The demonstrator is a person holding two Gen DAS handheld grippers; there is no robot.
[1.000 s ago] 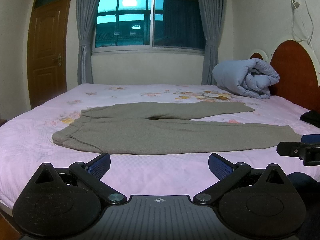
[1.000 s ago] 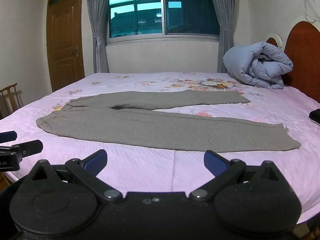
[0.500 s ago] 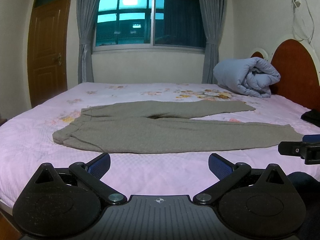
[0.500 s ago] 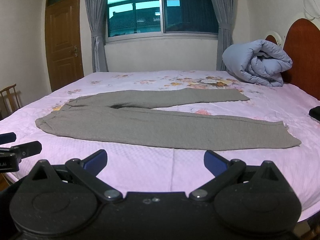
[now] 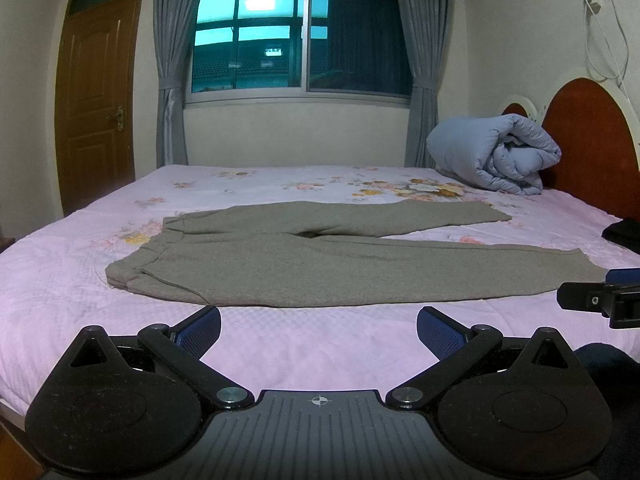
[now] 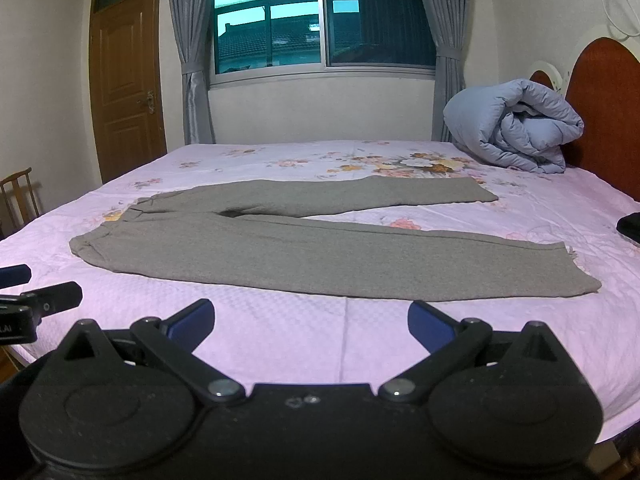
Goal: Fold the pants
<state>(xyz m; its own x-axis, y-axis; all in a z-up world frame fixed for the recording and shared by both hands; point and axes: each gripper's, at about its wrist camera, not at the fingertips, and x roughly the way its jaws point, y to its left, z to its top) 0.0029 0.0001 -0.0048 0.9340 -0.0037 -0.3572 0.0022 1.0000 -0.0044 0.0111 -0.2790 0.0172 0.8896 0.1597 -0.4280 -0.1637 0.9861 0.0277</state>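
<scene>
Left wrist view: the left gripper [image 5: 319,329], jaws wide and empty, hovers short of the grey pants [image 5: 320,264] lying flat on the bed [image 5: 60,280]; pinching the sheet too is a risk.

Right wrist view: the right gripper [image 6: 311,322] is equally spread, holding nothing; a mismatched grab could twist the near leg [image 6: 400,264].

The grey knit pants [image 5: 320,264] lie flat across the middle of the pink floral-sheeted bed [image 5: 280,336], waistband to the left and the two legs spread apart toward the right. Behind them at the right, the rolled pale-blue duvet [image 5: 496,156] rests on the bed against the round red-brown wooden headboard [image 5: 592,144]. The brown panelled wooden door [image 5: 96,104] stands at far left, and the grey-curtained window [image 5: 300,40] is behind the bed.
</scene>
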